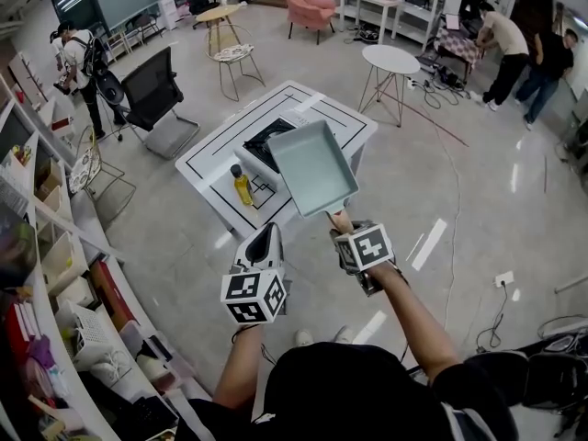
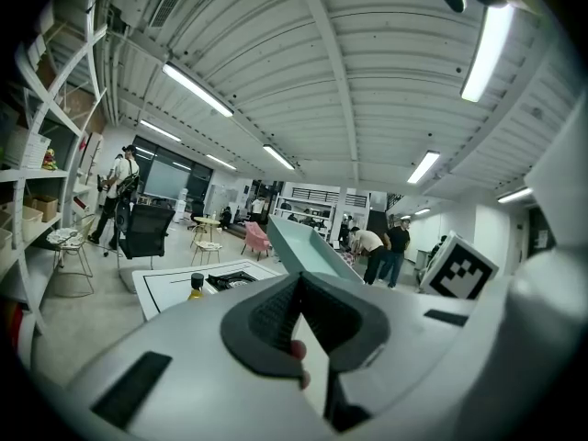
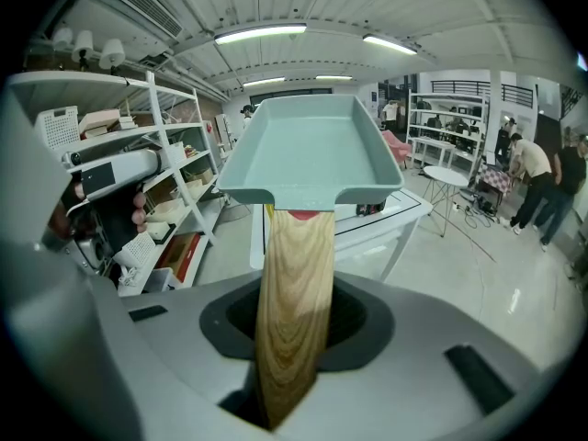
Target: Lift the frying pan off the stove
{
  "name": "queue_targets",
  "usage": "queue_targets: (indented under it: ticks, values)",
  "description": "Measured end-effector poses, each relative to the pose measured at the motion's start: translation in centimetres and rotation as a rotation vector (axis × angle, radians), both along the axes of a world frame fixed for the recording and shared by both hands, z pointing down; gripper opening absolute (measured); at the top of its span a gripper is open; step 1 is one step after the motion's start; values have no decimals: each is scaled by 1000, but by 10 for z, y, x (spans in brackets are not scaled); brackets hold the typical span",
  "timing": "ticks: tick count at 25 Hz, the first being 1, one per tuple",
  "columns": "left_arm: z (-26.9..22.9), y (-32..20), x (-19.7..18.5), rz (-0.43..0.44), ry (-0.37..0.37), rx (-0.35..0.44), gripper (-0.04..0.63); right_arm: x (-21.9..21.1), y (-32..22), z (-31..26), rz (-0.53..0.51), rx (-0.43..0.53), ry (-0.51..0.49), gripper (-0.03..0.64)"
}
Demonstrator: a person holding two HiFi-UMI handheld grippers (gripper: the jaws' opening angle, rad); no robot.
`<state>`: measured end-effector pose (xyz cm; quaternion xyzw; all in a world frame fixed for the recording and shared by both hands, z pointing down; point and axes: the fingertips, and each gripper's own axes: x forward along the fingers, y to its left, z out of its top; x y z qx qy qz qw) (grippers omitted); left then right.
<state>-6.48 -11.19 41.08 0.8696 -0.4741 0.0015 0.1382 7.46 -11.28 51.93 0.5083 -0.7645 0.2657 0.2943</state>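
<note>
A pale green rectangular frying pan [image 1: 312,165] with a wooden handle [image 3: 292,310] hangs in the air above the low white table [image 1: 344,122]. My right gripper [image 1: 342,228] is shut on that handle, and the pan [image 3: 308,150] juts straight out ahead of its jaws. Below the pan, the black stove [image 1: 262,145] sits on the table, partly hidden by it. My left gripper [image 1: 265,237] is held near my body to the left of the handle, its jaws together and holding nothing. In the left gripper view the pan [image 2: 308,251] shows edge-on above the stove [image 2: 234,280].
A yellow oil bottle [image 1: 242,186] stands on the table beside the stove. A black office chair [image 1: 152,90] is to the table's left, a round white table [image 1: 390,60] behind it. Shelves [image 1: 46,246] line the left side. People [image 1: 503,49] stand at the back right.
</note>
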Motion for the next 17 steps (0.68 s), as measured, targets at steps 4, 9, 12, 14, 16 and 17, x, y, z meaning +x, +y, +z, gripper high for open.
queue_targets:
  ticks: [4,9,12,14,16,17]
  values:
    - [0,8,5,-4,1,-1,9,8,8,0,5,-3,7,91]
    - [1,14,13,-5,3,-3,9,18,17,-4,16,-7,9,91]
    - [0,18,18,1,2,-4,9,20,20,-4,12,0,0,91]
    - [-1,20,22,4,2,-4,9,24,23,-7,20,-2,3,92]
    - [-2,21,25,6,1,-4,9,26,24,-8,19,1,-2,92]
    - [-2,22,27,7,1,-4,9,27,24,-8,18,3,-5,91]
